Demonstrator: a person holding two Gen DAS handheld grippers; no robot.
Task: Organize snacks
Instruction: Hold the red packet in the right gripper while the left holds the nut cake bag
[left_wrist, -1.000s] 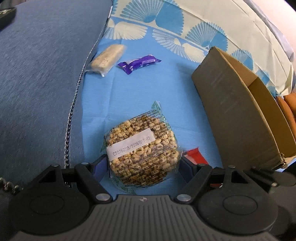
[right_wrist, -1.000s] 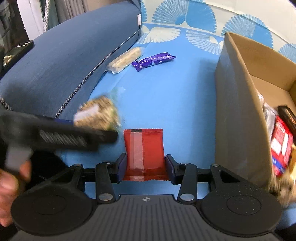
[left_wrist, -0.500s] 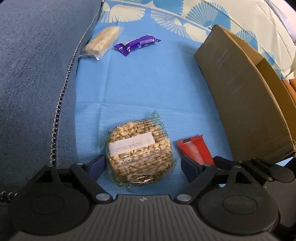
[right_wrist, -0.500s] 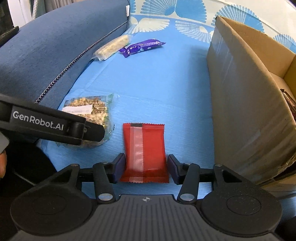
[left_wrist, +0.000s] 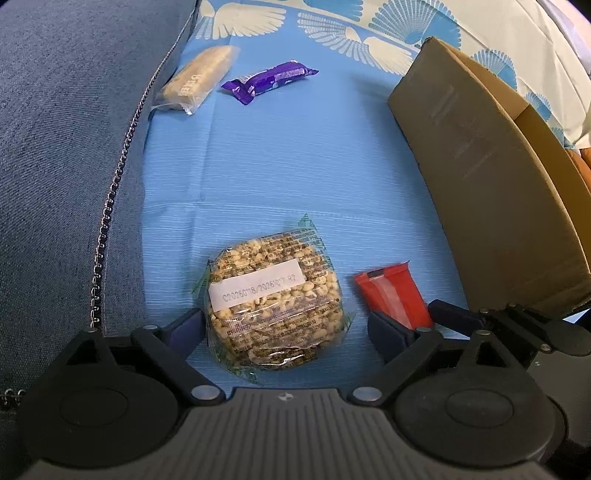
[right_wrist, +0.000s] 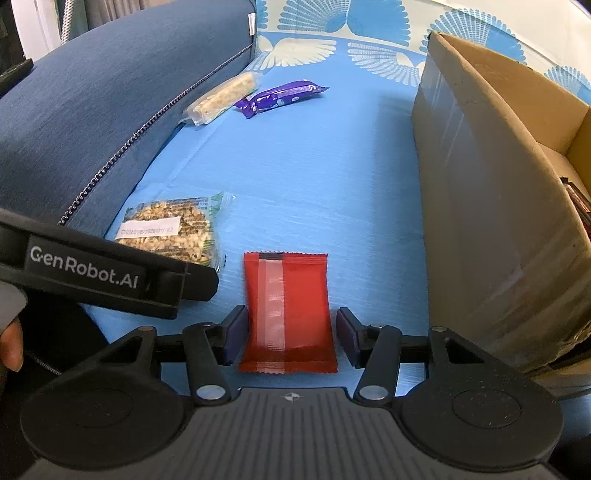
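While lowered close to the blue sheet, straddles the round clear pack of puffed grain with the left gripper, spread wide and holding nothing, probably lined up for a sideways pinch. Brackets the red packet the same way with the right gripper, open a little wider than the packet and not closed on it. Leaves both snacks flat on the sheet just beside the cardboard box, seemingly their destination, with other packets already inside. Leaves a clear-wrapped bar and a purple bar well apart, near the dark blue cushion. Reads roughly "C20260118/20261017 R2" on the grain pack's white sticker and "GenRobot.AI" on the left gripper's body; cannot read the purple wrapper.
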